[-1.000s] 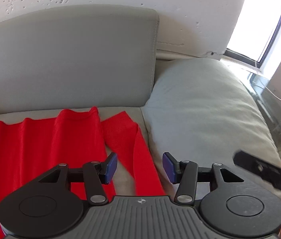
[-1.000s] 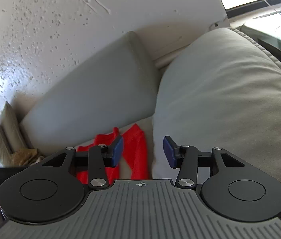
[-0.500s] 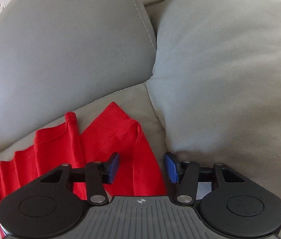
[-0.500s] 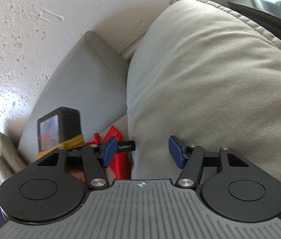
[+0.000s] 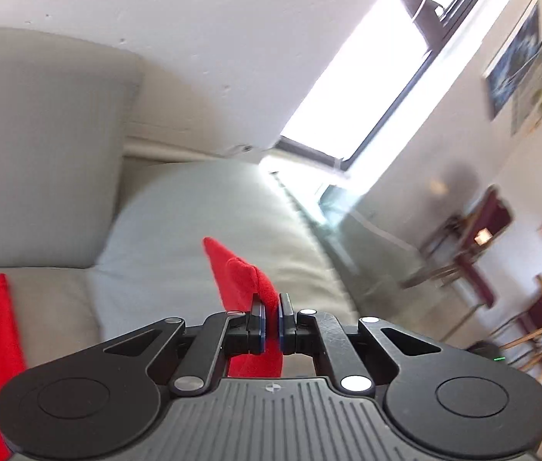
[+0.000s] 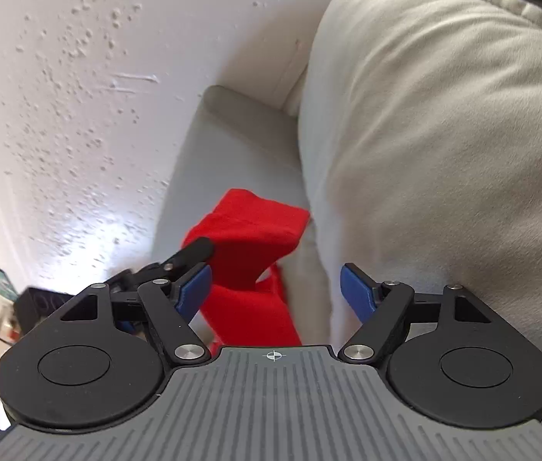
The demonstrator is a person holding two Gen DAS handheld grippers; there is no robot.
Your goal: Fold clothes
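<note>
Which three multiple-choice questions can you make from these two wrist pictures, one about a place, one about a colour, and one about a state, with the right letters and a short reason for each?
1. Where is the left claw closed?
A. on a fold of the garment
B. on the window frame
C. on the wall

2. What colour is the garment?
A. blue
B. red
C. green

3. In what state is the right claw?
A. shut on the garment
B. shut on the cushion
C. open, holding nothing

Answers:
1 A, since in the left wrist view red cloth stands up pinched between the two blue pads, in front of the pale cushion.
2 B, since the cloth is bright red in both views.
3 C, since its blue pads stand wide apart, with the garment lying beyond them beside the cushion.
</note>
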